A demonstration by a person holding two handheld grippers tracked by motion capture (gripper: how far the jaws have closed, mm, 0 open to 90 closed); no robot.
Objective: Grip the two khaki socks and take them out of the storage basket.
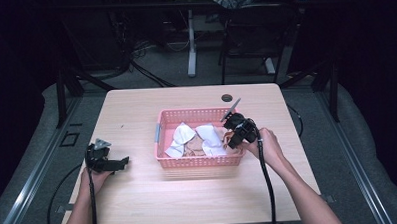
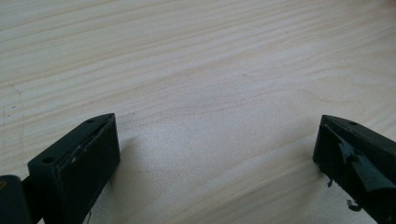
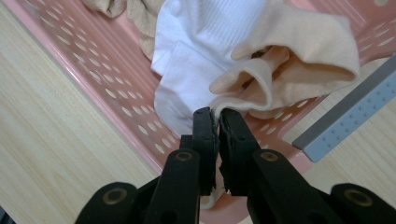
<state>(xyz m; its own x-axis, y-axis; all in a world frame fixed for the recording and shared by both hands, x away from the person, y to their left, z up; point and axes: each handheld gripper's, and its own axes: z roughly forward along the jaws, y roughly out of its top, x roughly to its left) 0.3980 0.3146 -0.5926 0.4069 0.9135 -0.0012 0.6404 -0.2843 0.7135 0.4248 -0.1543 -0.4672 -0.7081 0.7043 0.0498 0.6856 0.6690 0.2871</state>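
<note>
At the right end of the pink basket [image 1: 200, 161], the beige sock [image 3: 299, 42] is pinched at its cuff edge by the right gripper [image 3: 218, 116], whose jaws are closed on a thin fold of fabric. The sock (light, limp, probably stretchy) is likely to drape and drag the white sock [image 3: 196, 60] beneath it, so a hold deeper on the cuff would be safer. The left gripper [image 1: 108, 162] is rested wide open on the table [image 2: 196, 60], nothing between its jaws.
</note>
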